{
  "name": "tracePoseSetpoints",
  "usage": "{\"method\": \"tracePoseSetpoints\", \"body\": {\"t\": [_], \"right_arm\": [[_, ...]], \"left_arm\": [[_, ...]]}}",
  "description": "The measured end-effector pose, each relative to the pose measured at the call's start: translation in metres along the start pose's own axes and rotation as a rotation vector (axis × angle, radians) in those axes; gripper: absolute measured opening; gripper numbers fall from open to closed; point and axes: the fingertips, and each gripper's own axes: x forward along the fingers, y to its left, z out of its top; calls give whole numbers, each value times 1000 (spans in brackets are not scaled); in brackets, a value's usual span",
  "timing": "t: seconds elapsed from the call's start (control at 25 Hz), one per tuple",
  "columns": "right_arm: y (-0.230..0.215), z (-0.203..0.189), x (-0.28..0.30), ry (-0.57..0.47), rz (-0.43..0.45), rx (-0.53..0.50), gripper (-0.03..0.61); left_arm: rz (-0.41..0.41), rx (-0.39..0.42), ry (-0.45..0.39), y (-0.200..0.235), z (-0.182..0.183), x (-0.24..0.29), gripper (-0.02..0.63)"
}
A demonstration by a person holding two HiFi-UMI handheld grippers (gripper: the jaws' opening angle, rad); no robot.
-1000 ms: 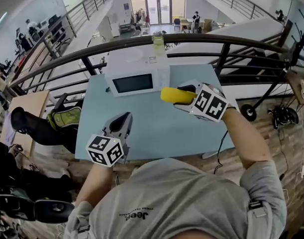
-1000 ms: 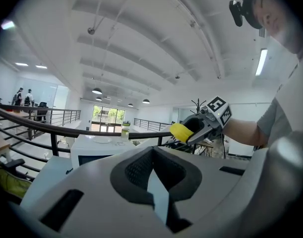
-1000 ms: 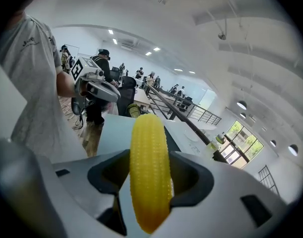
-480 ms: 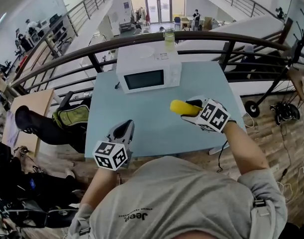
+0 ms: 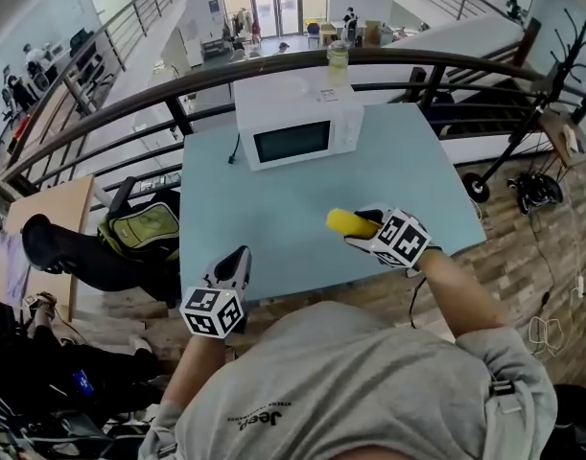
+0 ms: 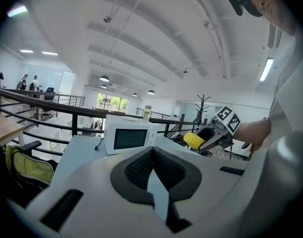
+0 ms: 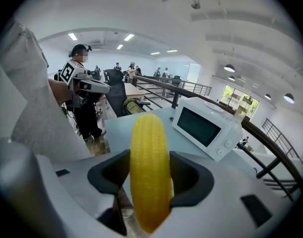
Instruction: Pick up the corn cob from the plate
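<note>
We had drawn our right gripper (image 5: 362, 226), clamped on the corn cob (image 5: 344, 221), back from the microwave (image 5: 297, 132) over the table (image 5: 273, 209), so pickup looked done; our left gripper (image 5: 238, 260) stayed closed, empty.

Left claw (image 5: 240, 256) closed, empty; right claw (image 5: 358, 226) clamped around corn cob (image 5: 341, 221).

The shirt (image 5: 350, 381) bears the word "Jeep", upside down in the head view, with a line of smaller print beside it that is too small to read. A small label on top of the microwave (image 5: 293, 127) cannot be read. The cubes on the left gripper (image 5: 239, 257) and right gripper (image 5: 362, 226) show only black-and-white square patterns, no letters.
</note>
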Motion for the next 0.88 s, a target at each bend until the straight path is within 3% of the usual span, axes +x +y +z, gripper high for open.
{"method": "tracePoseSetpoints", "body": {"t": [0.28,0.6,0.88], "right_arm": [[27,-21,21,48,23,51,256],[28,-60,16,36,121,14,256],[4,-98,13,48,153,-14,256]], "left_arm": [[8,-66,22,18,-26,-6,8],[109,-126,10,-22,-45,12,8],[135,-128,17,-58,-50,43,8]]}}
